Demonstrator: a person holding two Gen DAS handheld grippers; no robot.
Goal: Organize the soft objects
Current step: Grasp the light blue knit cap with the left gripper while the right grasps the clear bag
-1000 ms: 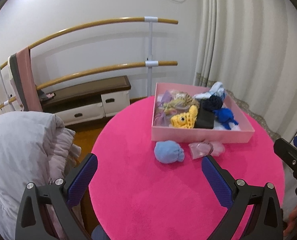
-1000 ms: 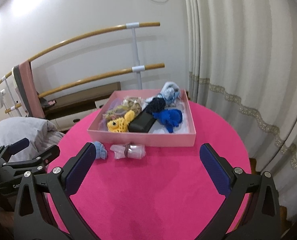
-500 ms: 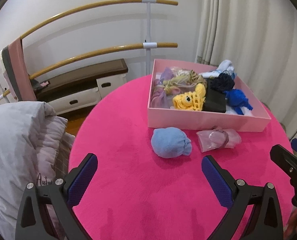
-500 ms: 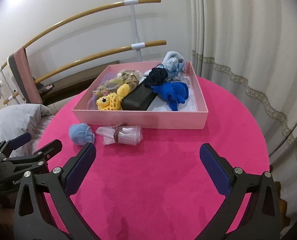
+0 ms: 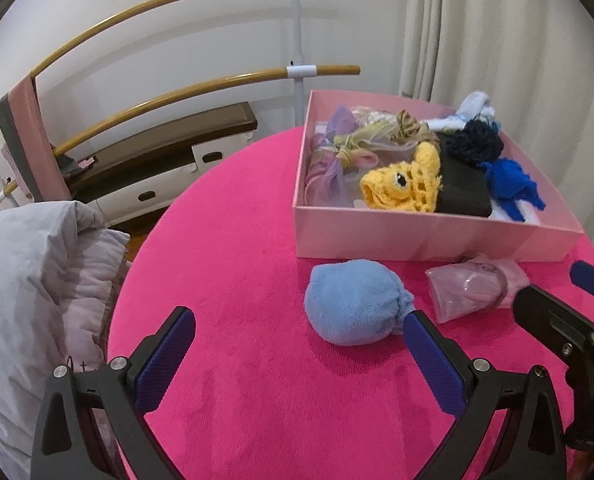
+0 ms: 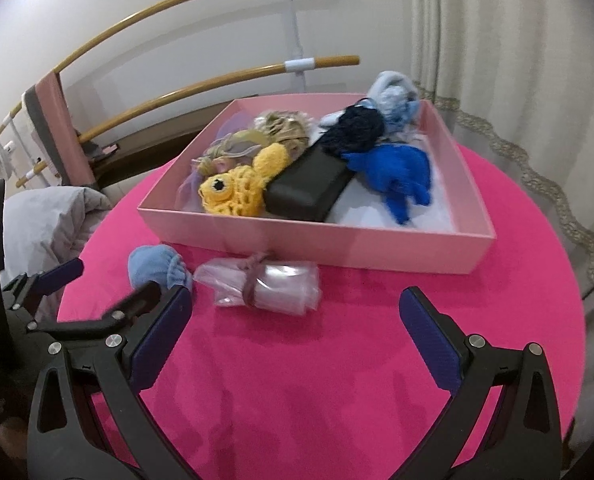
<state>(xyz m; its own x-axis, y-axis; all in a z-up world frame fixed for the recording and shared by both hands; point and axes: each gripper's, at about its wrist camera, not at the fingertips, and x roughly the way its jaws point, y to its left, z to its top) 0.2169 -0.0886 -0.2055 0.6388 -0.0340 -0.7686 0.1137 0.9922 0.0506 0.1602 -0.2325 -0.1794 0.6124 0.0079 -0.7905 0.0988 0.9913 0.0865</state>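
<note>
Both grippers have come closer to the loose items since the earlier frames, so the blue pouch and the plastic bundle now loom larger in each wrist view.

Left gripper [image 5: 297, 338]: jaws spread wide, nothing between them, low over the pink table [image 5: 237, 240]. Its right finger tip sits just beside the blue pouch; whether it touches cannot be told.

Right gripper [image 6: 295, 312]: jaws spread wide, holding nothing, with the plastic bundle just ahead of the gap between the fingers.

Blue pouch [image 5: 353, 302]: soft, fuzzy, light blue, gathered at one end. Lies on the table just outside the near wall of the pink box, toward that wall's left end.

Plastic bundle [image 6: 267, 286]: clear wrapping around pale pink material, cinched by a dark band. Lies on the table to the right of the blue pouch, just beside it and near the box's near wall.

Pink box [image 6: 317, 244]: shallow and open-topped, toward the table's far edge. Contents:
- yellow crochet toy [image 6: 239, 188], against the near wall, left of centre;
- black case [image 6: 309, 190], just right of the yellow toy, touching it;
- royal-blue knit piece [image 6: 399, 178], right of the case;
- dark navy knit piece [image 6: 357, 126], behind the case;
- pale blue and white cloth [image 6: 393, 94], far right corner;
- tangle of gauzy ribbons [image 5: 337, 152], left side.
</note>
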